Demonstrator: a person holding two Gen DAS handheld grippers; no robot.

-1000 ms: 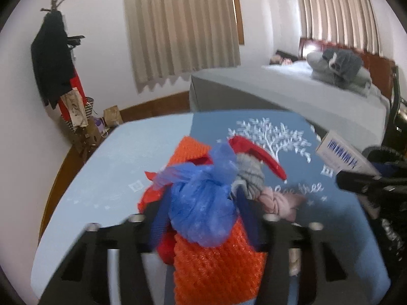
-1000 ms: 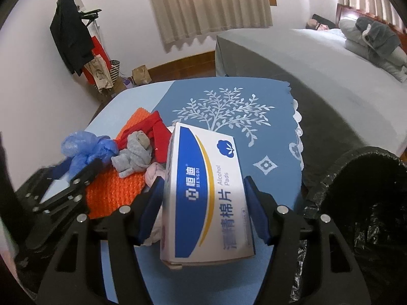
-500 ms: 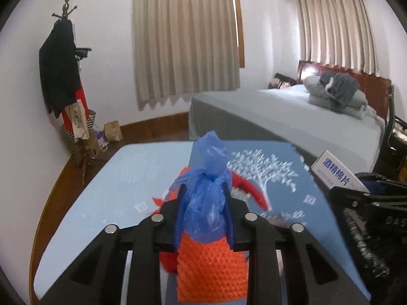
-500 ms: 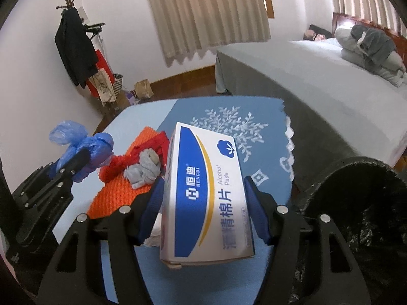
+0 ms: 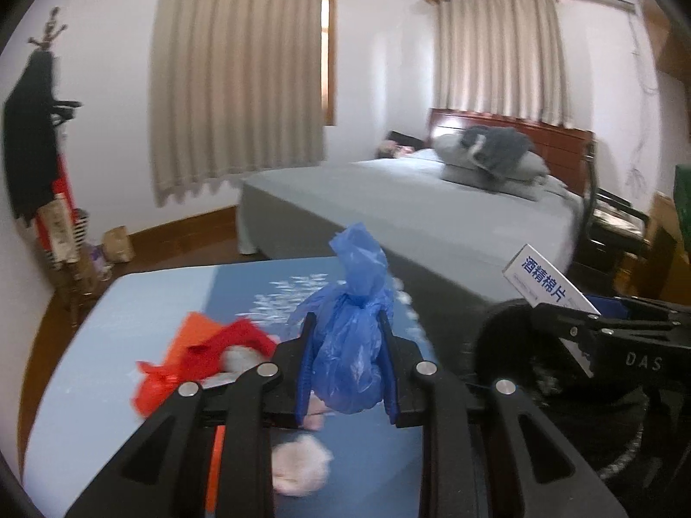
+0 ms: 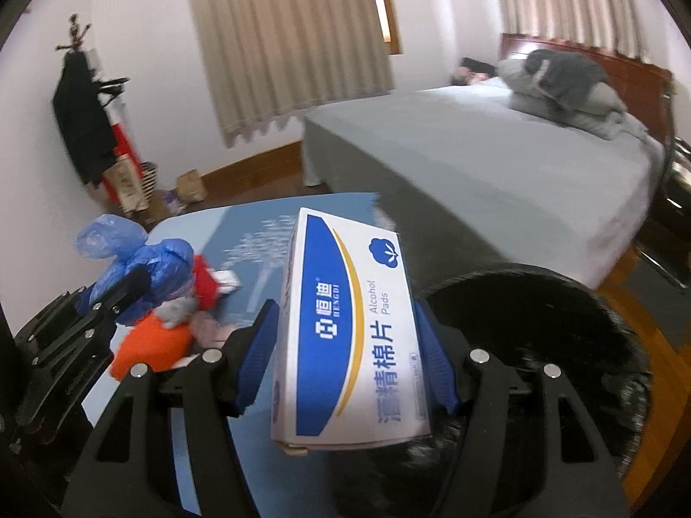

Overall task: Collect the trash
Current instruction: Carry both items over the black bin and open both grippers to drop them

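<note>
My left gripper (image 5: 345,336) is shut on a knotted blue plastic bag (image 5: 350,345) and holds it above the blue table (image 5: 129,315). The bag also shows in the right wrist view (image 6: 142,272). My right gripper (image 6: 345,328) is shut on a white and blue alcohol pads box (image 6: 345,328), held beside the black-lined trash bin (image 6: 540,323). The box (image 5: 548,280) and the bin (image 5: 509,336) also show in the left wrist view. An orange mesh piece (image 5: 194,328), a red piece (image 5: 207,354) and pinkish wads (image 5: 298,470) lie on the table.
A grey bed (image 5: 432,203) stands behind the table, with pillows and grey clothes at the headboard. A coat rack (image 5: 34,142) with dark clothes and bags stands at the left wall. The floor is wood.
Both grippers have risen and swung right toward the bin. The blue bag is lifted off the orange mesh pile. The box stays gripped.
</note>
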